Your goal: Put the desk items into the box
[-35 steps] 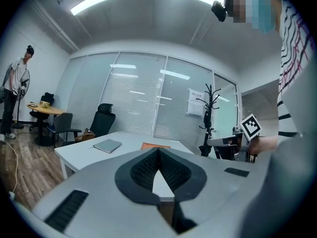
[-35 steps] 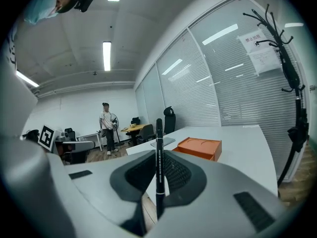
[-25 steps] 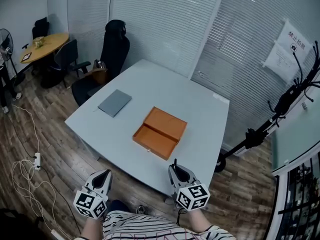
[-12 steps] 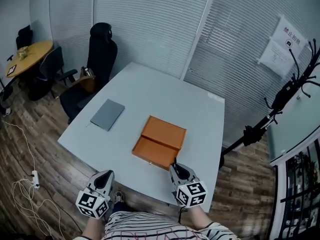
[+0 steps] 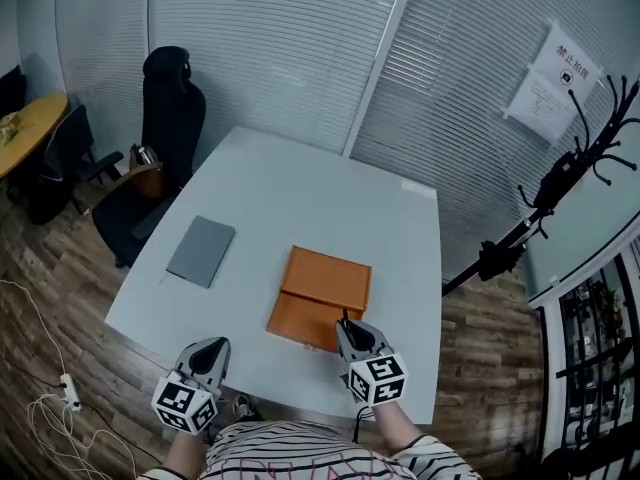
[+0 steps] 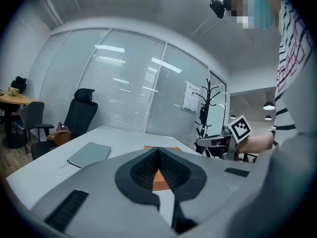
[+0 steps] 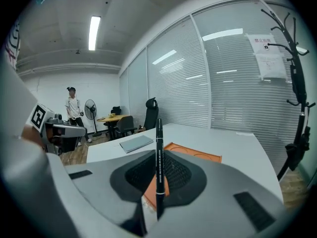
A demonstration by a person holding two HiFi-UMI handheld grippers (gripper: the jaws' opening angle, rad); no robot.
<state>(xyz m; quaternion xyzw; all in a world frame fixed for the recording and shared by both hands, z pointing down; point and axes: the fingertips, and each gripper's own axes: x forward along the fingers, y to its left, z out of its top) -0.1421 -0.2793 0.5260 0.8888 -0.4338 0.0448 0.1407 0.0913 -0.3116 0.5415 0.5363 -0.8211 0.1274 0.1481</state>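
Observation:
An open orange box (image 5: 318,296) lies on the pale grey table (image 5: 300,198), with a grey notebook (image 5: 200,251) to its left. My right gripper (image 5: 347,326) hovers at the box's near edge, shut on a black pen (image 7: 159,138) that stands upright between its jaws. My left gripper (image 5: 208,352) is held over the table's near edge, shut with nothing in it. The left gripper view looks past the left gripper (image 6: 158,151) to the notebook (image 6: 89,154) and the box (image 6: 163,147). Beyond the right gripper (image 7: 158,155) in its own view lie the box (image 7: 195,152) and the notebook (image 7: 136,143).
A black office chair (image 5: 165,108) stands at the table's far left corner. A coat rack (image 5: 560,183) rises on the right by the blinds. Cables (image 5: 40,408) trail over the wood floor at the left. A person (image 7: 74,110) stands far off beside a fan (image 7: 90,115).
The head view has moved in toward the table. Both grippers now sit over its near edge, and the right gripper with the pen has reached the box's near side.

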